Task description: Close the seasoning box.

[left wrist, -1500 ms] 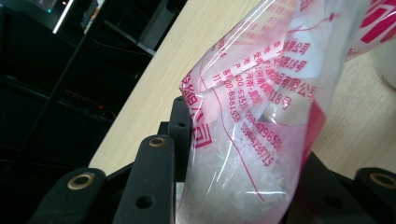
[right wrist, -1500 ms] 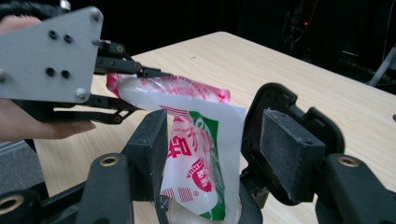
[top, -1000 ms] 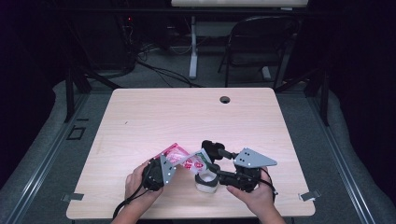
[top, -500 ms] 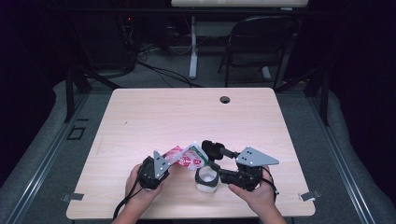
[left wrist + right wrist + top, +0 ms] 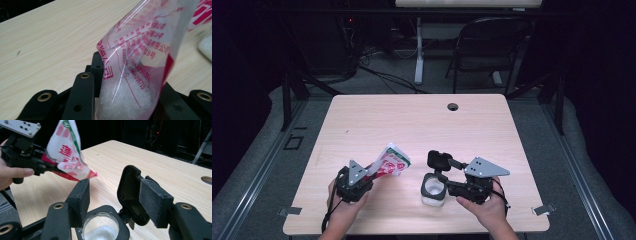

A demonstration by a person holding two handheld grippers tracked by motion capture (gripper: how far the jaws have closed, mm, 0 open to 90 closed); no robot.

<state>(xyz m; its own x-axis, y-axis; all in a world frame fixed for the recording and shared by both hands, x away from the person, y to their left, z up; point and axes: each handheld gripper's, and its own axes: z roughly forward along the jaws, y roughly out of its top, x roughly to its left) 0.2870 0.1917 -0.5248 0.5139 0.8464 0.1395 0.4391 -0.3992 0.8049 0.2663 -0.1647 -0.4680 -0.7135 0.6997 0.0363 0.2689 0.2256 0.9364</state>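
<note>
Jaws of the left gripper (image 5: 371, 176), high view: closed on the lower end of the bag (image 5: 389, 161), which slants up and to the right, clear of the table (image 5: 412, 120); the pads themselves lie under the grey plate and cannot be made out. Jaws of the right gripper (image 5: 438, 172) sit at the jar (image 5: 433, 188), near the table's front edge and well right of the bag; whether they press on it is unclear from above. Black flip lid (image 5: 440, 159) stands open just behind the jar. Both forearms are cut off by the lower frame edge.

Left gripper view: two black jaws pinch the bag (image 5: 140, 62) from either side. White crystals fill its lower part; red print covers the clear film. The bag's top runs out of frame, and it hides most of the right-hand jaw.

Right gripper view: jaws stand apart either side of the jar (image 5: 101, 226), with the left jaw against its rim; contact on the right is hidden behind the raised lid (image 5: 131, 186). White grains lie inside; the jar body is cut off below. Beyond, the left gripper (image 5: 41, 166) holds the blurred bag (image 5: 70, 152) aloft.
</note>
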